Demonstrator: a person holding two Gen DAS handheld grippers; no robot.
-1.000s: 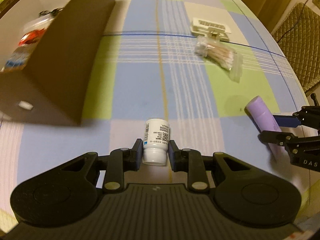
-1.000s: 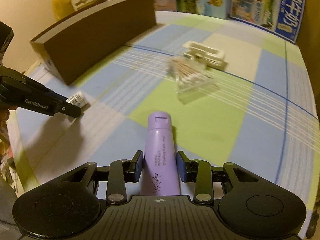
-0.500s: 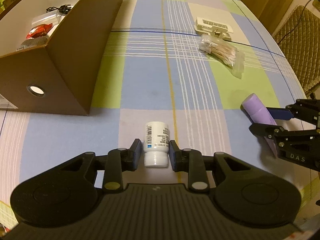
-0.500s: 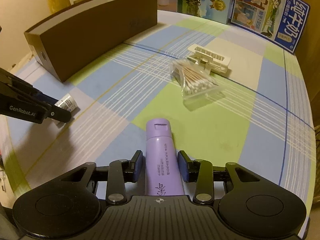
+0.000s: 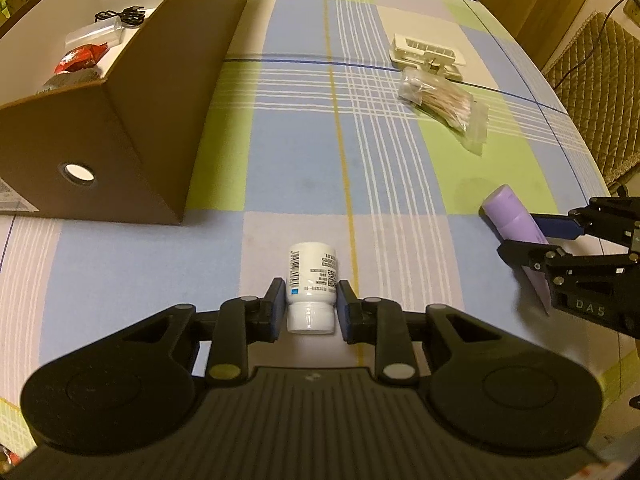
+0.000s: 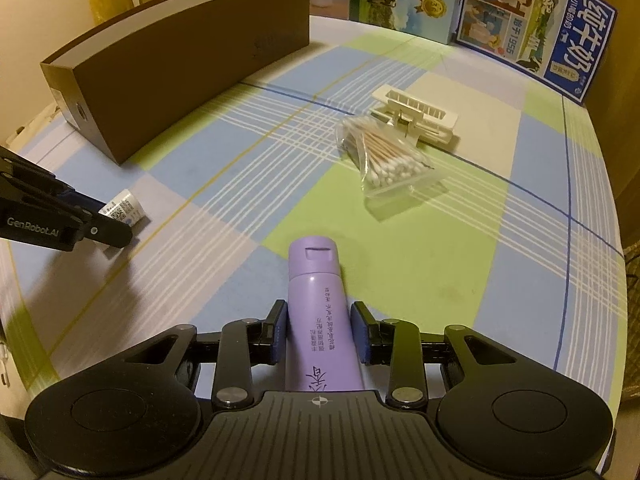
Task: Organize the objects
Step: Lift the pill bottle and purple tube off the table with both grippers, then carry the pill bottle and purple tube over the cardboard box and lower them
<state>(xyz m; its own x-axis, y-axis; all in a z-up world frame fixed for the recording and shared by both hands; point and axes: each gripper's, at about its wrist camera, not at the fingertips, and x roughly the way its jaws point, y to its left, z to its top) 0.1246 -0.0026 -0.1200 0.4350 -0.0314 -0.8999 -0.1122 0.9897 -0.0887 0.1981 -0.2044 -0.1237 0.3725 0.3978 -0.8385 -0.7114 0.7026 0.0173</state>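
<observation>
My left gripper (image 5: 311, 307) is shut on a white pill bottle (image 5: 311, 285), held cap toward me just above the checked tablecloth; the bottle also shows in the right wrist view (image 6: 122, 209). My right gripper (image 6: 319, 331) is shut on a purple tube (image 6: 320, 312), cap pointing away; it also shows in the left wrist view (image 5: 512, 214). A brown cardboard box (image 5: 132, 120) stands at the left, open at the top, with several small items inside.
A bag of cotton swabs (image 6: 384, 158) and a white plastic clip rack (image 6: 416, 116) lie in the middle of the table. Printed cartons (image 6: 532, 24) stand along the far edge. A woven chair (image 5: 600, 92) is off the table's right side.
Both grippers have lifted and drawn back a little with their objects. The left view now looks down into the box's open top.
</observation>
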